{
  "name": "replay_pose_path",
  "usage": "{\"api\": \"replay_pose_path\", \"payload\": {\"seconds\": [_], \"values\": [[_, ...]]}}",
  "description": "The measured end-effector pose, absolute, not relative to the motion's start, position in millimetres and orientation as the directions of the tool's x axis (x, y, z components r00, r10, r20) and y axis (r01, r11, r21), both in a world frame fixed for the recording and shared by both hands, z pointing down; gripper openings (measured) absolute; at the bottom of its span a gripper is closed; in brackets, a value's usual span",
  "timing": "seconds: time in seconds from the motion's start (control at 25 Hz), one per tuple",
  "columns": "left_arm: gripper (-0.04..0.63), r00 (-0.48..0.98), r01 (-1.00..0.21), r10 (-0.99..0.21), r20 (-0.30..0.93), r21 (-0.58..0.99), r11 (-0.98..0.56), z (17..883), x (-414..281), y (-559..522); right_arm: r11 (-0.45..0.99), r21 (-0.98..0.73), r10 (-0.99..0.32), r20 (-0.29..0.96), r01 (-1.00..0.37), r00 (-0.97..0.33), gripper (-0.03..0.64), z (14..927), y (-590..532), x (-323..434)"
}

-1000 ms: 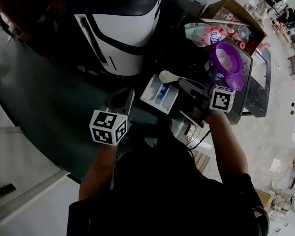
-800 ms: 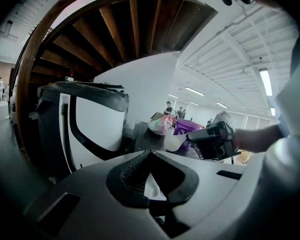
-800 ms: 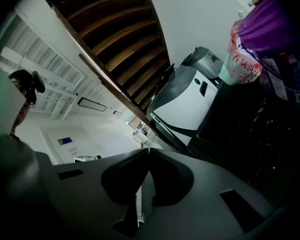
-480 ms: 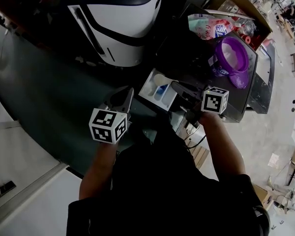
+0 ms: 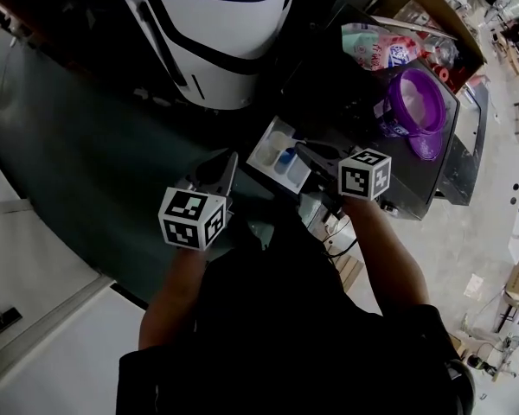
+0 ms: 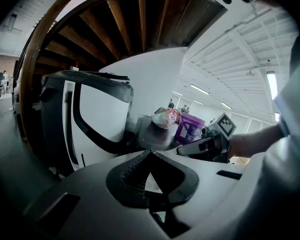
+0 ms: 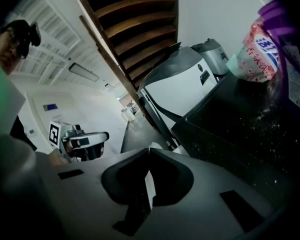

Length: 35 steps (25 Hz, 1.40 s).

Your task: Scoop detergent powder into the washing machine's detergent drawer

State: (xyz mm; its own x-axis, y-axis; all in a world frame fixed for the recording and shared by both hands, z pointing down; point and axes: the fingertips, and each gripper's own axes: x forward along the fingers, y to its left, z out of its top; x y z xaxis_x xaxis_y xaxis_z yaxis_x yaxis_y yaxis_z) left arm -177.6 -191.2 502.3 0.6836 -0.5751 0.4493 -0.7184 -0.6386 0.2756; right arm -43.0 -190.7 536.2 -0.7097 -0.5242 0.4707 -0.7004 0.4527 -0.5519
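Pinching the thin white handle of the scoop (image 7: 149, 186) between closed jaws, the right gripper (image 7: 149, 148) reaches leftward, with the scoop's pale bowl just showing past its tips. In the head view the bowl sits over the near-left part of the open drawer (image 5: 272, 164), a white tray with a blue compartment that sticks out from the front of the dark machine (image 5: 346, 93). Whether the bowl touches the drawer cannot be told.

The left gripper (image 5: 223, 164) hangs just left of the drawer, clear of it, its jaws pressed together on nothing.

On top of the dark machine, well to the right of the drawer, stands an open purple tub (image 5: 415, 102). A detergent bag (image 5: 381, 46) lies behind it, and a cardboard box (image 5: 428, 7) sits further back. White specks are scattered over the dark top in the right gripper view. A white appliance (image 5: 216, 33) with black trim stands to the left of the dark machine.
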Motion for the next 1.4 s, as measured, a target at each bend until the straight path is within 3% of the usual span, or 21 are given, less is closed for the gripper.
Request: {"api": "replay_pose_path", "payload": {"seconds": [0.56, 0.84, 1.4], "values": [[0.008, 0.664, -0.744, -0.606, 0.439, 0.301, -0.597, 505, -196, -189, 0.603, -0.266, -0.476, 0.637, -0.752, -0.607, 0.018, 555, -188, -58], [0.008, 0.659, -0.75, -0.618, 0.429, 0.313, -0.582, 506, -203, -186, 0.698, -0.066, -0.477, 0.7, -0.713, -0.532, 0.018, 559, -187, -68], [0.008, 0.652, -0.758, -0.632, 0.419, 0.332, -0.561, 508, -214, -186, 0.77, 0.152, -0.491, 0.762, -0.62, -0.423, 0.017, 564, -189, -77]]}}
